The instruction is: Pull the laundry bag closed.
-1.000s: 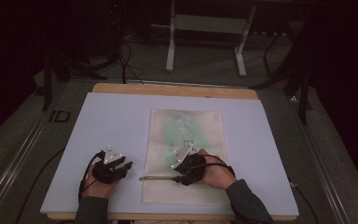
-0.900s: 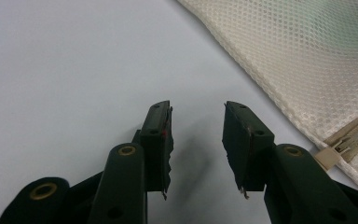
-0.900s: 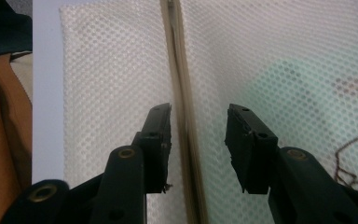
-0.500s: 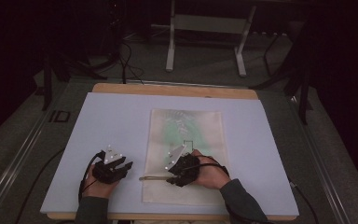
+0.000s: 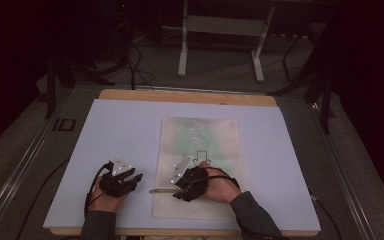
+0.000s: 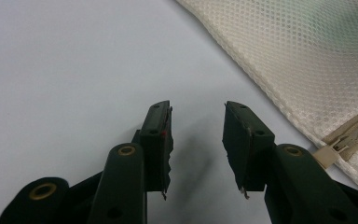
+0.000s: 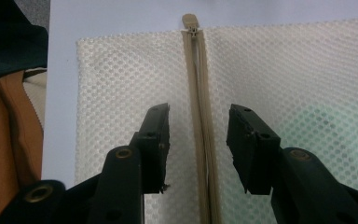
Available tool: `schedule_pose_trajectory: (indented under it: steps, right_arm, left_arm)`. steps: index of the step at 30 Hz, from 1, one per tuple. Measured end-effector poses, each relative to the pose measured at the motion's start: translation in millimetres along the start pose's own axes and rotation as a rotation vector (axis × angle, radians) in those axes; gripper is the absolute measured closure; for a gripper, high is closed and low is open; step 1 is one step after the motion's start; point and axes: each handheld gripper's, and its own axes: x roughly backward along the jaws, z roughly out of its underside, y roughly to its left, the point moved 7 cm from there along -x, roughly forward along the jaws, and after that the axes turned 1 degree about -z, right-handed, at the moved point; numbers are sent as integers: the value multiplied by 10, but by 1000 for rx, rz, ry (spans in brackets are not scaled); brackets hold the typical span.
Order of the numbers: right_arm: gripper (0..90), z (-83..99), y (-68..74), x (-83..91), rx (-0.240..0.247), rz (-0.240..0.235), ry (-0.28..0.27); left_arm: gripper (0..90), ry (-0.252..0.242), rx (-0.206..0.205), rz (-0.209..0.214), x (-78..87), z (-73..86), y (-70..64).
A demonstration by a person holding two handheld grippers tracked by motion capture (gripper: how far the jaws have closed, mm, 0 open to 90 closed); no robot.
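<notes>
Right gripper open, jaws straddling the zipper of the mesh laundry bag; the zipper's long axis runs straight ahead of the jaws, pull tab at its far end. Left gripper open and empty, on bare surface just beside the bag's corner (right is nearer). Bag lies mid-surface toward the near edge; the room beyond is dark, with a stand's legs visible.

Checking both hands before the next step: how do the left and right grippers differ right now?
The right gripper hovers over the mesh bag, its jaws straddling the zipper; the left gripper sits over bare table, beside the bag's edge. The zipper end lies ahead of the right gripper, but off to one side of the left. Both are open and hold nothing.
</notes>
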Motion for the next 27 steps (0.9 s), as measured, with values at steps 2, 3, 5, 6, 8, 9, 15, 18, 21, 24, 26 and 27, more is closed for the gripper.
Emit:
schedule_pose_trajectory:
  steps: [2,3,5,6,8,9,15,18,21,24,26,27]
  right_arm:
    - [591,-18,3,-13,3,-1,-2]
    - [592,-26,7,-17,1,-3,-1]
    - [593,-43,8,-30,8,-4,-1]
    - [595,-53,12,-36,4,-6,-1]
    - [597,-70,9,-49,6,-6,-2]
    - [597,-79,8,-56,6,-7,-4]
    - [613,-109,8,-81,3,-12,-2]
    - [640,-149,4,-103,2,-15,-5]
    - [704,-170,0,-119,16,-18,-11]
    - [716,-185,4,-144,18,-22,-10]
    - [724,-199,5,-156,9,-22,-11]
    - [725,-208,1,-164,12,-22,-15]
  left_arm:
    - [613,0,1,1,0,1,-1]
    - [613,0,1,1,0,1,-2]
    - [613,0,0,1,0,0,-2]
    - [613,0,1,1,1,0,0]
    - [613,0,2,0,3,0,2]
    - [613,0,2,0,4,0,3]
    - [613,0,5,0,6,0,5]
    - [613,-2,5,-1,7,-1,8]
    - [613,-3,8,-1,8,0,9]
    - [613,-3,7,-1,8,0,11]
    - [612,-3,8,-1,7,0,10]
    - [612,-3,8,-1,7,0,10]
